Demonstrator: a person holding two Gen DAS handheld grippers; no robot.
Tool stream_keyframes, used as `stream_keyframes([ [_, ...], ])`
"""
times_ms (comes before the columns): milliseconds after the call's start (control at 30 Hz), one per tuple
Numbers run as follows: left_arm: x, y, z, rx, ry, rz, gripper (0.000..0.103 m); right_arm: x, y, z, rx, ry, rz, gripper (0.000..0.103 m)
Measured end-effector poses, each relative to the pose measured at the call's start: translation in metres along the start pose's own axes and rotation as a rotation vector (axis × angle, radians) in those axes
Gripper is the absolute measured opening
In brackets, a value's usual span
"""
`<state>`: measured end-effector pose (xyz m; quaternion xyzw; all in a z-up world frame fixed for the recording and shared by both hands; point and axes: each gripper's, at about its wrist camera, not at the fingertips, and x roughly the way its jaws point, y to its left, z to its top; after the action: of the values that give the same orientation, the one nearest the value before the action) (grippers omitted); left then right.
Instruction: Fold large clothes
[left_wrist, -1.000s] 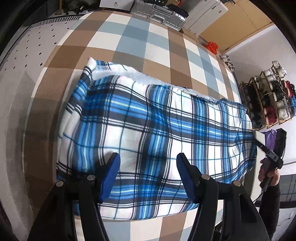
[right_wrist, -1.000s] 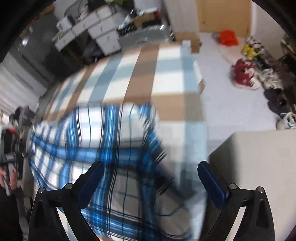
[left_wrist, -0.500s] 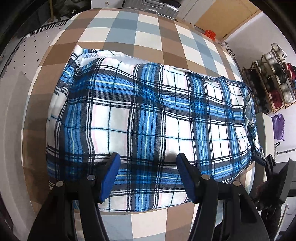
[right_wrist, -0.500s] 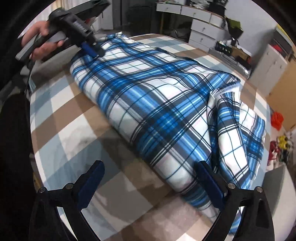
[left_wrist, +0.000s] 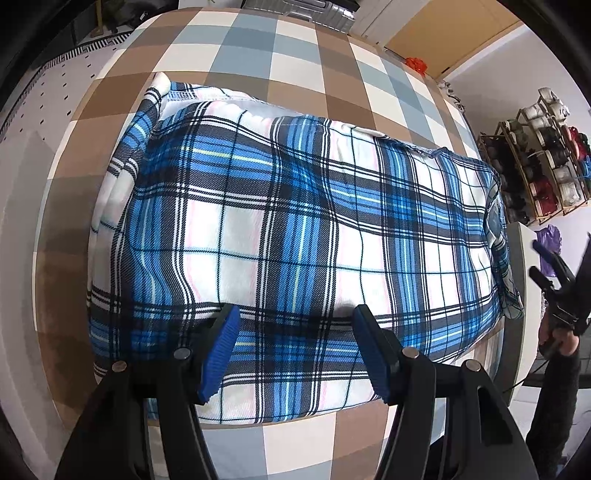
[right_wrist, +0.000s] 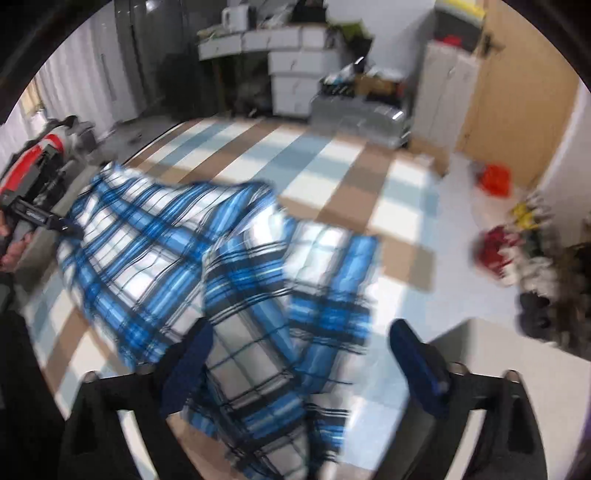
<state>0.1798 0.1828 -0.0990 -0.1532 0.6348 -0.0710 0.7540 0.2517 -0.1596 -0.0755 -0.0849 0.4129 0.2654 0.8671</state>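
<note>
Left wrist view: folded plaid blanket lies on the checked surface, left tool hovering over its near edge, released. Right tool has just been closing, still released, blanket's end between its jaws.

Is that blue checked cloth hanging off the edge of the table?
No. In the left wrist view the folded plaid cloth lies wholly on the checkered tablecloth, with squares showing all round it.

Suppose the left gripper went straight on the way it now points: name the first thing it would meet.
Most likely the folded plaid cloth, which fills the view beyond the open left gripper, lying on the checked table.
</note>
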Motion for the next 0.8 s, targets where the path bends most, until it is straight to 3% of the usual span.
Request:
stream_keyframes([
  [67,0.000,0.001,-0.001,-0.003,0.002,-0.009,0.058,0.009,0.013,0.004,-0.046,0.028,0.038,0.081],
  [233,0.000,0.005,-0.002,-0.003,0.007,-0.022,0.058,0.030,0.042,0.002,-0.160,0.067,0.035,0.074],
  [300,0.001,0.007,-0.003,-0.006,0.010,-0.026,0.058,0.042,0.050,-0.002,-0.193,0.100,-0.025,0.059],
  [333,0.001,0.007,-0.003,-0.008,0.011,-0.030,0.058,0.052,0.049,-0.003,-0.191,0.138,-0.060,0.045],
  [400,0.001,0.007,-0.004,-0.011,0.012,-0.034,0.058,0.063,0.037,-0.005,-0.127,0.194,-0.094,0.027],
  [467,0.001,0.008,-0.005,-0.013,0.011,-0.037,0.058,0.053,0.021,-0.003,-0.048,0.153,-0.087,0.015],
  [567,0.002,0.009,-0.005,-0.014,0.015,-0.043,0.058,0.028,-0.017,0.000,0.155,0.049,0.046,0.010],
  [800,0.005,0.010,-0.003,-0.022,0.020,-0.046,0.058,0.003,-0.097,-0.014,0.526,-0.105,0.094,0.008],
])
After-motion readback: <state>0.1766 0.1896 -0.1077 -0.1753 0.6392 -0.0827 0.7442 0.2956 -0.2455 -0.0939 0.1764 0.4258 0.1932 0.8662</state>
